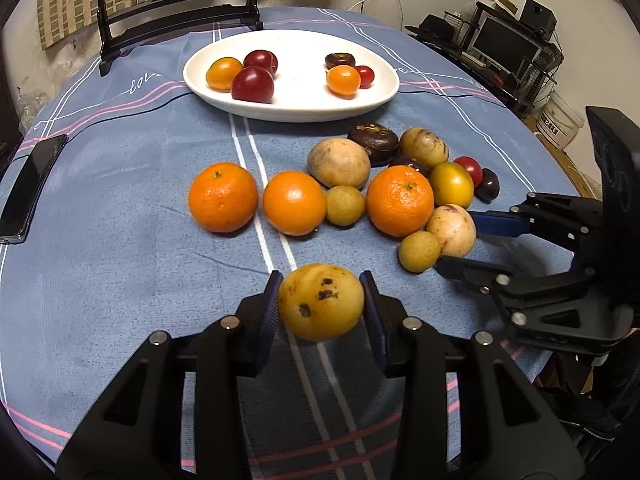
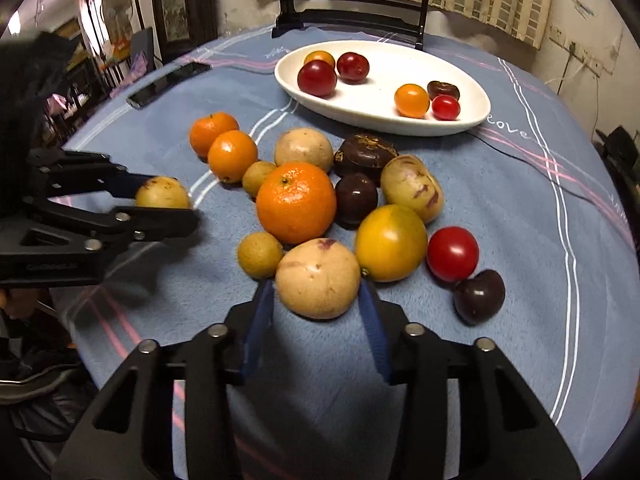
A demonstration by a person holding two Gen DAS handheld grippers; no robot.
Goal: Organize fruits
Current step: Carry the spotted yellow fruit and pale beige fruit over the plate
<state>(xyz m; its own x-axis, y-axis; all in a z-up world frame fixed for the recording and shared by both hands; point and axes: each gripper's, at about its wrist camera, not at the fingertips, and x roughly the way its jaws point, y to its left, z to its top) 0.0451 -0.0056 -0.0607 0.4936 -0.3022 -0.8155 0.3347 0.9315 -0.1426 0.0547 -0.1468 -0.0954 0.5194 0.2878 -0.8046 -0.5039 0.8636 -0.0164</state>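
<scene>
My left gripper [image 1: 320, 300] is shut on a yellow spotted fruit [image 1: 321, 301] and holds it above the blue cloth; it also shows in the right wrist view [image 2: 162, 194]. My right gripper [image 2: 318, 304] is open, its fingers on either side of a pale tan fruit [image 2: 318, 278] that lies on the cloth; from the left wrist view this fruit [image 1: 452, 230] sits between the right fingers [image 1: 464, 268]. A white oval plate [image 1: 292, 100] at the back holds several small plums and tomatoes. A loose pile of oranges [image 1: 223, 197], tan fruits and dark fruits lies mid-table.
A black phone [image 1: 30, 188] lies at the table's left edge. A dark wooden stand [image 1: 176, 4] with a round panel stands behind the plate. Shelves with a monitor [image 1: 504, 44] are off to the right of the table.
</scene>
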